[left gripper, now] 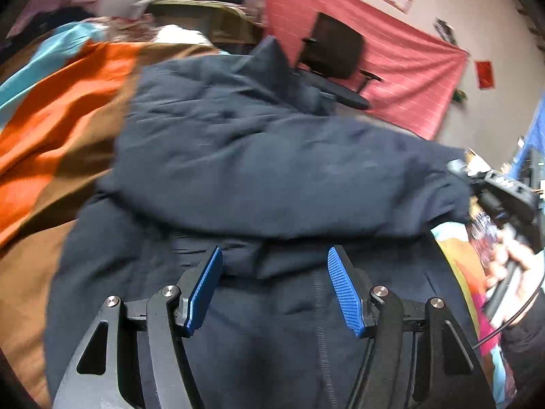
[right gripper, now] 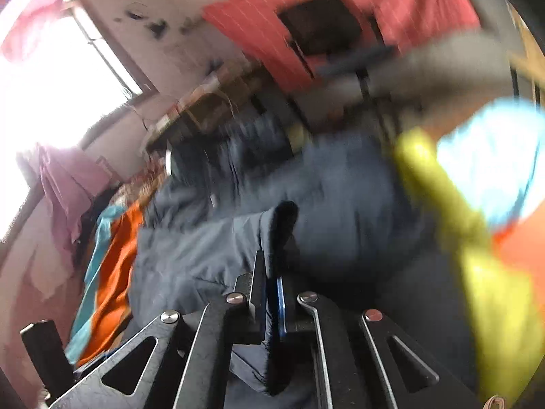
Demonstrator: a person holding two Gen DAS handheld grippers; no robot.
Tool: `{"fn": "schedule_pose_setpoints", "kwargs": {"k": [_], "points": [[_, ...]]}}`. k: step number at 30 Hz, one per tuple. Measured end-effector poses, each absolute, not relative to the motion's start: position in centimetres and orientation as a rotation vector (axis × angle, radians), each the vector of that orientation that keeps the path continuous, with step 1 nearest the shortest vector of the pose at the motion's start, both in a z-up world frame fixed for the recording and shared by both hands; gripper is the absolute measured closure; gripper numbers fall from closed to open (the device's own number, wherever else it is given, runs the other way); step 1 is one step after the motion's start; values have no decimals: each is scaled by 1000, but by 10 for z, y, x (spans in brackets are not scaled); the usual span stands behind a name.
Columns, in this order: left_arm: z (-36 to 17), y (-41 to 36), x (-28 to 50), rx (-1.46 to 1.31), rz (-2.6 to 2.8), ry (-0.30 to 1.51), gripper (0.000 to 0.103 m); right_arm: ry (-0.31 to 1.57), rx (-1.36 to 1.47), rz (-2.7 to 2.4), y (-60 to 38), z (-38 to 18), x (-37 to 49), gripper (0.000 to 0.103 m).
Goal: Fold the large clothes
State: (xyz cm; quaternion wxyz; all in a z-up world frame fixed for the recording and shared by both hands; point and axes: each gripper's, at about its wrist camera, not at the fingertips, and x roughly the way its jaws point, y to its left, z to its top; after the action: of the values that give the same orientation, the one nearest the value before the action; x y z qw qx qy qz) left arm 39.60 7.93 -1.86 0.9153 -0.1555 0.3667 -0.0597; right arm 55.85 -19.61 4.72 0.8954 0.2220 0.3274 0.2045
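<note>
Left wrist view: dark navy jacket (left gripper: pixel 259 170) is lying spread over a multicolour bedspread (left gripper: pixel 64 109) of orange, brown and teal, filling the centre of the frame from 12 o'clock down to 6. One sleeve is folding across the body and stretching out toward 3 o'clock. Left gripper (left gripper: pixel 274 266) is sitting at 6 o'clock, blue-padded fingers (left gripper: pixel 344 293) spread apart, nothing between them, hovering just over the jacket's lower part by the zipper line. At 3 o'clock the right gripper (left gripper: pixel 490 187) is pinching the sleeve end; a hand (left gripper: pixel 511 266) is showing below it at 4 o'clock. Black office chair (left gripper: pixel 337 54) is standing at 1 o'clock in front of a red hanging cloth (left gripper: pixel 402 54).

Right wrist view: heavy blur. Right gripper (right gripper: pixel 272 283) at 6 o'clock, fingers pressed together on a fold of the navy jacket (right gripper: pixel 211 248), fabric sticking up between the pads. The rest of the jacket is running from centre to 9 o'clock. Orange and teal bedspread (right gripper: pixel 112 262) at 8 o'clock, yellow and light blue patches at 3 to 4 o'clock. Bright window (right gripper: pixel 51 78) at 10 o'clock, red cloth (right gripper: pixel 408 10) at 1 o'clock.
</note>
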Motion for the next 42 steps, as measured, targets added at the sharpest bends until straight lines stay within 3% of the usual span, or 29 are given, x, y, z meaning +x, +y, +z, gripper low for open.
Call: {"fn": "schedule_pose_setpoints", "kwargs": {"k": [5, 10, 13, 14, 16, 17, 18, 25, 28, 42], "points": [[-21, 95, 406, -301, -67, 757, 45, 597, 348, 357, -190, 80, 572, 98], [-17, 102, 422, -274, -61, 732, 45, 729, 87, 258, -163, 34, 600, 92], [-12, 104, 440, -241, -68, 704, 45, 795, 73, 220, -171, 18, 608, 82], [-9, 103, 449, -227, -66, 694, 45, 777, 72, 194, -173, 21, 605, 76], [-8, 103, 465, -212, -57, 694, 45, 729, 60, 132, -176, 29, 600, 51], [-8, 103, 474, -222, -58, 696, 45, 691, 56, 113, -174, 35, 597, 29], [-9, 103, 482, -242, -70, 696, 45, 652, 50, 121, -169, 40, 593, 24], [-53, 87, 499, -174, -70, 752, 44, 712, -45, 363, -107, 22, 594, 28], [-68, 82, 493, -125, -62, 718, 36, 773, -111, 324, -95, -4, 603, 28], [-77, 74, 497, -62, -27, 729, 31, 754, -94, 323, -94, -43, 608, 26]]}}
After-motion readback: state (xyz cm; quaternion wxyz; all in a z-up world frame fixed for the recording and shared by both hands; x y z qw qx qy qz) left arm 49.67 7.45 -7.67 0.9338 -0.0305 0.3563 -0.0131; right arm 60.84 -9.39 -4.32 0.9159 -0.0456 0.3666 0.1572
